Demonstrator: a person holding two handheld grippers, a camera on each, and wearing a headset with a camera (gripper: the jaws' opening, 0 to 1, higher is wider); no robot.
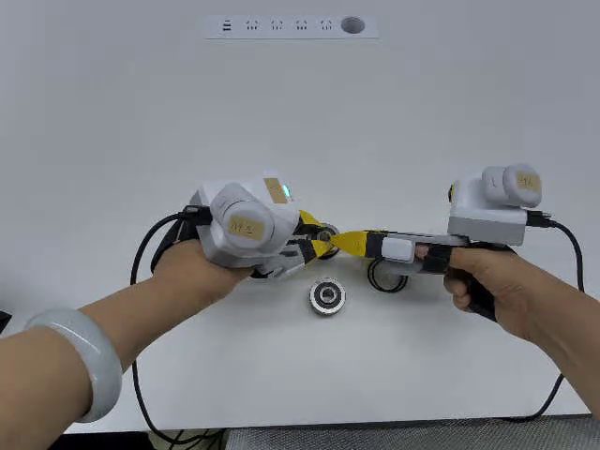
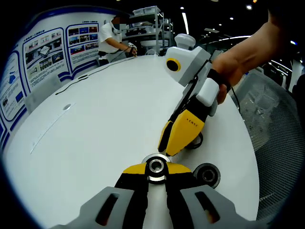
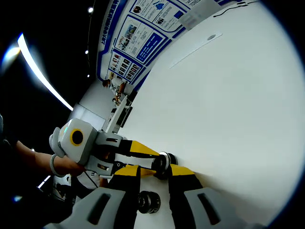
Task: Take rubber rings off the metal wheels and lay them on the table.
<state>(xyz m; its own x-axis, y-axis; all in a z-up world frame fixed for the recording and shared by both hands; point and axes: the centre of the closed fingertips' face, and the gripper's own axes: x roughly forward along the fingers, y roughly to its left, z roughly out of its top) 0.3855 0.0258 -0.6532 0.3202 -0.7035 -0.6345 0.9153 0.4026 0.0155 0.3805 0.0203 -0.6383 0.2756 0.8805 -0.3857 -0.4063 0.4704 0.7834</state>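
Table (image 1: 281,112): plain white, no pattern. Left gripper (image 1: 322,236) and right gripper (image 1: 337,242): white bodies, yellow jaws on black. Near wheel (image 1: 327,297): silver hub, black rim. Ring (image 1: 387,277) to its right: black. Cables (image 1: 141,272): black. Bracelet (image 1: 80,361): pale grey-green. Far power strip (image 1: 291,26): white.

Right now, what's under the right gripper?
A black rubber ring lies flat on the table beneath the right gripper's body. Its near arc shows; the rest is covered by the gripper. Ahead, the left gripper clamps a metal wheel.
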